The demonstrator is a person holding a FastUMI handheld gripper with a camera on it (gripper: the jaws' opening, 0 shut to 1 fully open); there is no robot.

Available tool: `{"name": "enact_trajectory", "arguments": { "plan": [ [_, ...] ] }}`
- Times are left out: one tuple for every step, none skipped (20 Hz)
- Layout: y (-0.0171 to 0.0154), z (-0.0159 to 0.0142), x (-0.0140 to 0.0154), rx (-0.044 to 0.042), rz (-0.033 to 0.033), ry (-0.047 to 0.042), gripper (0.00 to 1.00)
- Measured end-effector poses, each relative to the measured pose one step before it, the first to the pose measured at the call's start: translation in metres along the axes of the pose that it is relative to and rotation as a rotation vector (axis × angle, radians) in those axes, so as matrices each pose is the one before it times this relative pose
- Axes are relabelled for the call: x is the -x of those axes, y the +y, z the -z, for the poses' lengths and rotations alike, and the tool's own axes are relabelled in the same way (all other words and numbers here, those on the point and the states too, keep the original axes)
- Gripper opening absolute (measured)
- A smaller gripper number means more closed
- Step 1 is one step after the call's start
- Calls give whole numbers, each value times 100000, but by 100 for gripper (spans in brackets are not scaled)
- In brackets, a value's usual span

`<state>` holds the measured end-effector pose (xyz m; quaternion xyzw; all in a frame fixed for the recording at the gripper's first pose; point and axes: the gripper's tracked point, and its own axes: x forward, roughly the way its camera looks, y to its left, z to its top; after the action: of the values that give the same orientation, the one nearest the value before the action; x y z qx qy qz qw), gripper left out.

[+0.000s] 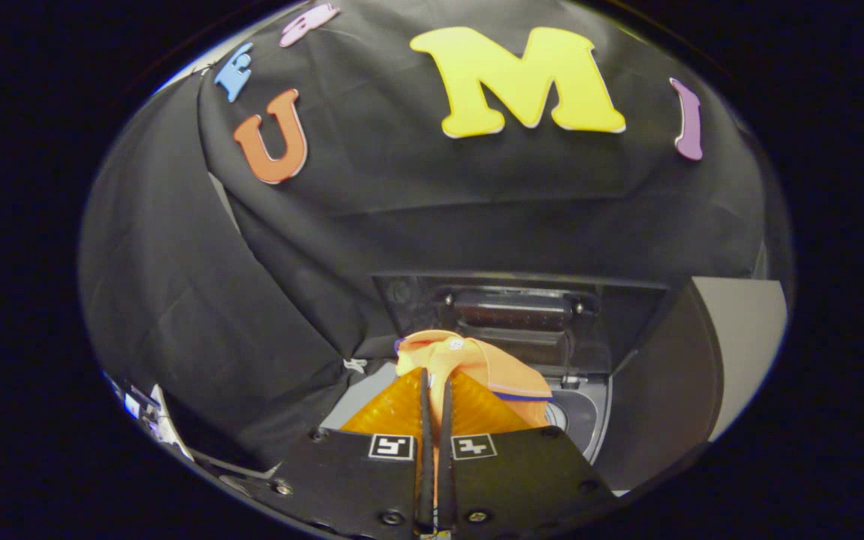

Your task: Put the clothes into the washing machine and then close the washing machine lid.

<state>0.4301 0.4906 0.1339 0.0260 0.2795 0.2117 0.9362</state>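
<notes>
My gripper is shut on an orange garment with a thin blue stripe; the cloth bunches over and ahead of the amber fingertips. The garment hangs above the grey top of the washing machine, over its round opening, which shows just right of the cloth. The machine's dark lid stands raised upright beyond the garment, against the booth wall. How far the cloth reaches down into the drum is hidden behind my fingers.
A grey panel with a dark side face rises to the right of the machine. Black cloth wall closes off the back and left. Some small white items lie low at the far left.
</notes>
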Motion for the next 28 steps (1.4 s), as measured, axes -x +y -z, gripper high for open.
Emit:
{"name": "enact_trajectory", "arguments": {
  "plan": [
    [-530, 481, -782, -899, 1175, 1389, 5],
    [-533, 564, -811, -582, 1193, 1390, 5],
    [-493, 556, -817, -315, 1246, 1384, 5],
    [-538, 595, -789, -247, 1477, 1425, 5],
    [-626, 575, -787, -586, 1185, 1448, 5],
    [-399, 861, -864, -464, 806, 1773, 5],
    [-490, 683, -669, -472, 1139, 1605, 5],
    [-471, 656, -593, -944, 1155, 1483, 5],
    [-520, 648, -681, -1153, 725, 1375, 5],
    [-555, 671, -879, -1194, 1064, 1189, 5],
    [-585, 716, -779, -1053, 1008, 1955, 5],
    [-478, 884, -485, -1452, 1000, 2516, 5],
    [-371, 753, -550, -1508, 727, 2165, 5],
    [-484, 661, -270, -98, 1103, 1429, 5],
    [-519, 191, -237, 639, 1331, 46, 5],
    [-313, 212, -154, 154, 1110, 765, 5],
    [-28, 290, -115, -875, 715, 1115, 5],
    [73, 128, -5, -863, 231, 372, 5],
    [80, -188, 165, -58, 377, -193, 6],
    [-156, -48, 48, 610, 202, -250, 6],
    [25, -75, 52, 784, 285, -62, 6],
    [-14, 116, -9, 277, 166, -53, 6],
    [-6, -49, 2, 36, 107, 24, 6],
    [45, 56, 4, 20, -12, -97, 6],
    [-46, -128, -30, 556, -241, -475, 7],
    [-241, 198, -24, 1088, -200, -510, 9],
    [-263, 222, 156, 1894, 1076, -610, 13],
    [-18, -254, 133, 1681, 510, -1390, 15]
  ]
}}
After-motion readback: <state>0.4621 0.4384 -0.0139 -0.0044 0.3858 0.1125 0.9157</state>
